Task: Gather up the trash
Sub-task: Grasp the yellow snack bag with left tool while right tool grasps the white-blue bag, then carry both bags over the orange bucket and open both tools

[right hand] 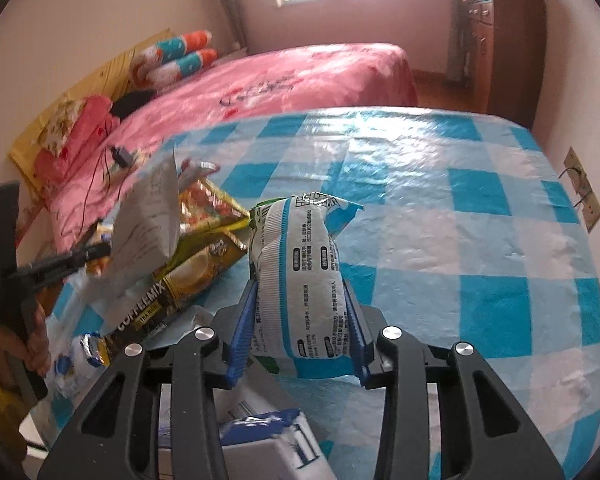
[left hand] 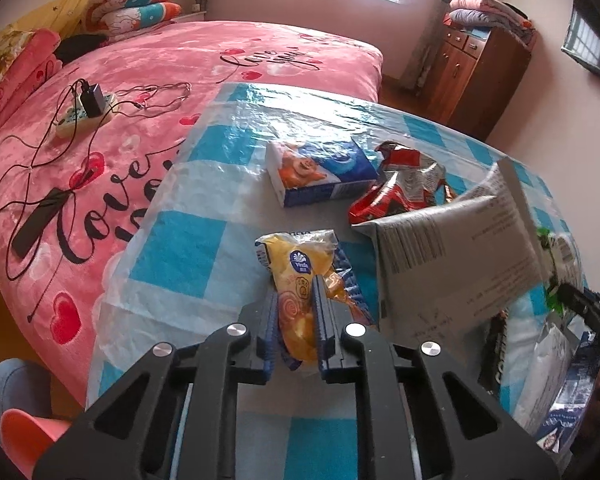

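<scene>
Care is needed now, because the left gripper (left hand: 296,320) fingers are clenched on the yellow snack wrapper (left hand: 296,272) above the checked surface (left hand: 204,184), and the right gripper (right hand: 300,332) pinches a white-blue packet (right hand: 300,280), so both should stay firmly squeezed while carried away.

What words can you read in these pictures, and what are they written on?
"COFFEEMIX": black and gold packet on the table.
"Love": pink bedspread, in black script.
"love you": same bedspread, farther up, less clear.
"Vinda", probably: blue badge on the yellow packet in the left gripper.
Too small to read: print on the white and blue packet in the right gripper, the grey mailer bag, the tissue box.
</scene>
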{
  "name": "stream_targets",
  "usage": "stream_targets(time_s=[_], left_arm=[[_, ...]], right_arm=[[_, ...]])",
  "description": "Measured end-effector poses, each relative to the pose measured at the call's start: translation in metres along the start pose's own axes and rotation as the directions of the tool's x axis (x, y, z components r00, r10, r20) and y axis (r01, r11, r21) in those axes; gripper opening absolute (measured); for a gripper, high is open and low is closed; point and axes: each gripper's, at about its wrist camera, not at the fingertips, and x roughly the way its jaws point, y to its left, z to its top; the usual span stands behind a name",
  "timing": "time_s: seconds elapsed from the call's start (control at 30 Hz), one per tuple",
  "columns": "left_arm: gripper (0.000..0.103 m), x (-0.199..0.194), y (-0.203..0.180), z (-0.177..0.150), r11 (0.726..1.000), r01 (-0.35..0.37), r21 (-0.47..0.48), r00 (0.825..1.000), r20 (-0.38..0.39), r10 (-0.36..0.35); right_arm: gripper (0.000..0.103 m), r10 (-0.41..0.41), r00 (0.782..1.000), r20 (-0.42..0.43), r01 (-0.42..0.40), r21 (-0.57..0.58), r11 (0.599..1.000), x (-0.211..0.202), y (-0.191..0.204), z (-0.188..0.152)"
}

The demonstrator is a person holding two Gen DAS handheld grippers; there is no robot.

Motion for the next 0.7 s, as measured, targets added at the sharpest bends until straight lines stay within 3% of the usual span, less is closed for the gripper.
stream_targets(time_s=[0.4,0.7], left_arm=[[0.014,-0.033,0.005,-0.030,0.998,0.059,0.021,0.998,0.003,-0.059],[0.018,-0.047,0.016,-0.050,0.997,0.031,0.067,0.999,-0.034,-0.029]], right_arm=[[0.041,0.023,0.991,0.135,-0.029,0.045,0.999,-0.047,0.001,-0.001],[0.041,0.086,0.983,0.160,-0.093,0.039,0.995,-0.074,0.017,-0.016]])
